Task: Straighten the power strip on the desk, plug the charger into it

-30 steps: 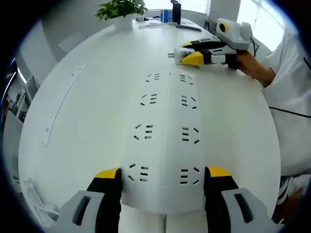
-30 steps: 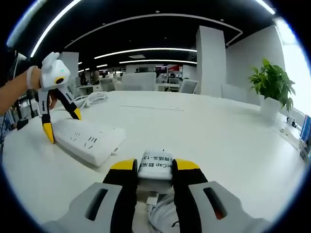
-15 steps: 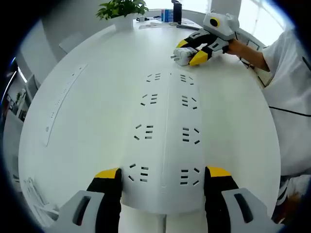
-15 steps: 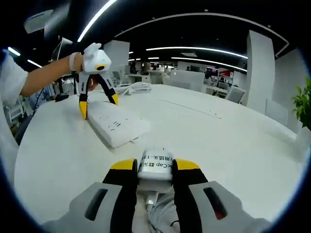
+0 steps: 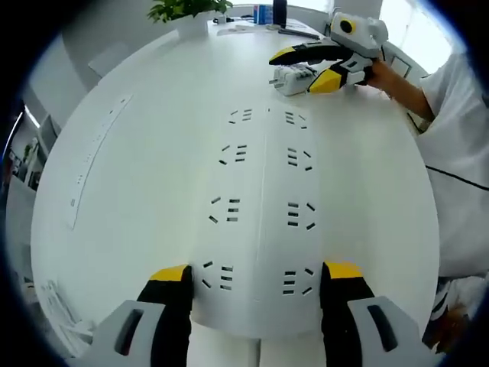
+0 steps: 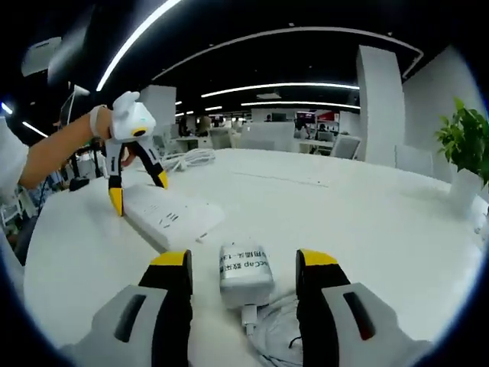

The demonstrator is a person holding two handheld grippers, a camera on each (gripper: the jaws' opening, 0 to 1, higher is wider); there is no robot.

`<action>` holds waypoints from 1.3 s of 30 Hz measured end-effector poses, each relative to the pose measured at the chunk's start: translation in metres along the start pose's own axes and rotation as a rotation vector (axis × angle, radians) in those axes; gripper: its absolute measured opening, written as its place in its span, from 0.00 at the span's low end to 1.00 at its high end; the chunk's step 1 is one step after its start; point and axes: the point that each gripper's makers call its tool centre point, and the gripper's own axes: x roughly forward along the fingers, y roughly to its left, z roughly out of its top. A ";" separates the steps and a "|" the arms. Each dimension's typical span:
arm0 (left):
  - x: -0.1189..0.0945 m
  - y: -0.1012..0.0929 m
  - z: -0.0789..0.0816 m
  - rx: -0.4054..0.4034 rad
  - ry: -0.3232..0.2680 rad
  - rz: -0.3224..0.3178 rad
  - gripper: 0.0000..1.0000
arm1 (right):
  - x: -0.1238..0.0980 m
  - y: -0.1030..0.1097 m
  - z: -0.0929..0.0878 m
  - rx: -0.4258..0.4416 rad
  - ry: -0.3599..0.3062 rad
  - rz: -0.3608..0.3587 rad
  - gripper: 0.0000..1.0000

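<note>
Partly hidden: near end of the power strip (image 5: 260, 222), cut off below the yellow-tipped jaws of the left gripper (image 5: 256, 294) in the left gripper view. Jaws set wide, one against each long side of the strip; firm clamping or mere contact not decidable. Four pairs of socket slots plain on the white top face, no lettering legible on it. Strip flat on the white desk (image 5: 137, 168), running away toward the far edge.

Beyond the strip's far end, the right gripper (image 5: 309, 67) lying low over the desk, jaws apart around the white charger (image 5: 289, 76); prongs of the charger too small to make out. Hand (image 5: 390, 76) behind it, sleeve cut by the view's edge.

In the right gripper view, the right gripper (image 6: 244, 267) spread open, charger (image 6: 245, 264) resting on the desk between the jaws with a gap on either side, touching neither. Black print on the charger's face: "Cap" readable, plus Chinese characters and digits too blurred to read surely. White cable (image 6: 271, 336) trailing from its near end, looped and cut off at the bottom.

Further off to the left, the left gripper (image 6: 137, 191) astride one end of the power strip (image 6: 170, 217). Potted plant (image 6: 462, 149) at the right edge, partly cropped. Background office dim and hard to resolve.
</note>
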 end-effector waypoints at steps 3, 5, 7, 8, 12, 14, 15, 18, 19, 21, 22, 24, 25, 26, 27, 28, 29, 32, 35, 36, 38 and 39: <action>0.000 -0.001 0.000 0.008 0.054 0.001 0.68 | 0.001 -0.003 -0.002 -0.010 -0.002 -0.018 0.45; 0.000 -0.001 0.000 0.012 0.085 0.002 0.68 | 0.001 -0.005 0.000 -0.006 -0.010 -0.018 0.45; 0.000 -0.001 0.001 0.013 0.097 0.002 0.67 | 0.002 -0.005 -0.001 -0.001 -0.014 -0.017 0.44; 0.000 -0.001 0.000 0.013 0.104 0.002 0.67 | 0.003 -0.006 -0.001 0.004 -0.016 -0.018 0.43; -0.001 -0.001 -0.001 0.018 0.117 0.002 0.67 | 0.002 -0.009 -0.002 0.038 -0.020 -0.020 0.43; -0.001 -0.001 -0.001 0.019 0.115 0.002 0.67 | 0.002 -0.011 -0.004 0.075 -0.018 -0.015 0.41; -0.001 -0.001 -0.001 0.019 0.113 0.002 0.67 | 0.002 -0.013 -0.003 0.092 -0.025 -0.011 0.40; -0.002 -0.002 -0.002 0.019 0.098 0.003 0.67 | 0.001 -0.014 -0.001 0.126 -0.043 -0.002 0.32; -0.002 -0.001 -0.002 0.020 0.089 0.003 0.67 | 0.002 -0.013 -0.002 0.128 -0.041 0.001 0.32; -0.002 -0.002 -0.002 0.020 0.071 0.004 0.67 | 0.002 -0.011 -0.002 0.125 -0.040 0.009 0.31; -0.002 -0.002 -0.002 0.020 0.058 0.004 0.67 | 0.003 -0.010 -0.002 0.114 -0.038 0.012 0.31; -0.002 -0.001 -0.002 0.023 0.035 -0.002 0.68 | 0.005 -0.007 -0.004 0.087 -0.027 0.017 0.30; -0.002 -0.001 -0.001 0.023 0.034 -0.003 0.68 | 0.005 -0.008 -0.003 0.080 -0.028 0.015 0.29; -0.002 -0.001 -0.001 0.024 0.031 -0.005 0.68 | 0.005 -0.008 -0.003 0.078 -0.030 0.018 0.29; -0.002 -0.001 -0.001 0.025 0.029 -0.005 0.68 | 0.005 -0.008 -0.003 0.078 -0.031 0.018 0.29; -0.002 -0.001 -0.001 0.026 0.026 -0.005 0.68 | 0.005 -0.008 -0.003 0.082 -0.031 0.019 0.29; -0.002 -0.001 -0.001 0.027 0.022 -0.007 0.68 | 0.004 -0.009 -0.003 0.087 -0.031 0.014 0.29; -0.001 -0.001 0.000 0.034 0.031 -0.010 0.68 | 0.003 -0.012 -0.003 0.091 -0.028 -0.003 0.28; -0.002 -0.001 -0.001 0.040 0.032 -0.011 0.68 | 0.002 -0.010 -0.003 0.090 -0.026 -0.006 0.28; -0.002 -0.001 -0.002 0.041 0.026 -0.013 0.68 | 0.002 -0.010 -0.002 0.087 -0.025 -0.007 0.28; -0.001 -0.001 -0.001 0.043 0.023 -0.013 0.68 | 0.002 -0.009 -0.001 0.089 -0.026 -0.011 0.28; -0.001 -0.001 -0.001 0.043 0.023 -0.013 0.68 | 0.000 -0.008 0.002 0.096 -0.022 -0.015 0.28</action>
